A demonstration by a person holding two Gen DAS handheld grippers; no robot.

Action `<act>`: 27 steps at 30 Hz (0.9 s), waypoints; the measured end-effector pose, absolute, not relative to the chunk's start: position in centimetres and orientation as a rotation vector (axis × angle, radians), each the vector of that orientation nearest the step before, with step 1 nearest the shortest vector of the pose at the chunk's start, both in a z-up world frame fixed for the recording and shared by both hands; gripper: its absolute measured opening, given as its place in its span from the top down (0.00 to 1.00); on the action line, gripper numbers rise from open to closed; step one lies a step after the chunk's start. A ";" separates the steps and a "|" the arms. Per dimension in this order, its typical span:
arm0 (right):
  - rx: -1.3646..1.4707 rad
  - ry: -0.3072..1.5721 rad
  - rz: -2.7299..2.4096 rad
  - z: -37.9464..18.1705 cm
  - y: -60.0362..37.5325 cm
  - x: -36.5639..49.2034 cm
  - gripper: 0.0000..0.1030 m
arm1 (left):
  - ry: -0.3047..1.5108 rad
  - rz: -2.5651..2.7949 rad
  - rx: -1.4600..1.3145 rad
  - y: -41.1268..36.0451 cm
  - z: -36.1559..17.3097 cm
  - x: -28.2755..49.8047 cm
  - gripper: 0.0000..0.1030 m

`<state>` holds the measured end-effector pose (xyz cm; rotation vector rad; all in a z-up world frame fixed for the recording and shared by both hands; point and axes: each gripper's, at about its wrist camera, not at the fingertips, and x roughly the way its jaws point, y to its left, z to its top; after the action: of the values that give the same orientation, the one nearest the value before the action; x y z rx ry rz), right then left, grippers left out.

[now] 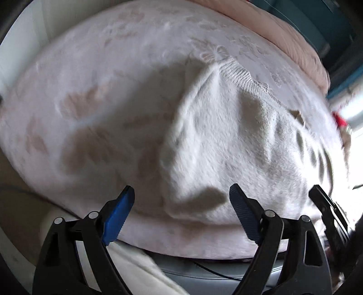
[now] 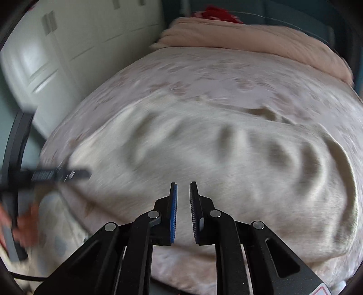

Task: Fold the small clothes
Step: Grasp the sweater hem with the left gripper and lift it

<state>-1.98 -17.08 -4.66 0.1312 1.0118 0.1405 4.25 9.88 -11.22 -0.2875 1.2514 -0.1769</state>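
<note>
A white fuzzy sweater (image 1: 226, 136) lies rumpled on the bed, its ribbed edge (image 1: 238, 72) at the far side. My left gripper (image 1: 181, 188) hangs over the sweater's near left corner, open wide, with nothing between its blue pads. In the right wrist view the sweater (image 2: 204, 158) spreads across the middle with several creases. My right gripper (image 2: 183, 184) hovers over its near edge, its pads only a narrow gap apart and holding nothing. The left gripper (image 2: 56, 175) shows blurred at the sweater's left edge. One finger of the right gripper (image 1: 326, 204) shows at the right.
The bed cover (image 1: 90, 90) is pale pink with a faint flower print. A folded peach blanket (image 2: 249, 38) lies along the far edge, with something red (image 2: 217, 12) behind it. A white wardrobe (image 2: 79, 40) stands left of the bed. A hand (image 2: 25, 224) shows at lower left.
</note>
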 end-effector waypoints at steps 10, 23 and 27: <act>0.078 1.092 0.045 -9.8 -19.8 1.7 0.88 | 1.253 -0.101 -0.345 7.5 -12.5 4.8 0.56; 0.184 0.951 0.107 -9.5 -21.7 -0.3 0.88 | 0.955 -0.402 -0.256 -3.2 2.8 3.2 0.79; 0.334 0.911 0.102 -7.4 -25.8 -3.7 0.87 | 0.943 -0.509 -0.128 -10.8 4.0 1.7 0.79</act>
<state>-3.74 -25.75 -7.39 0.3338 0.9107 0.1022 1.71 -10.84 4.05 -0.1277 0.9434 -0.5095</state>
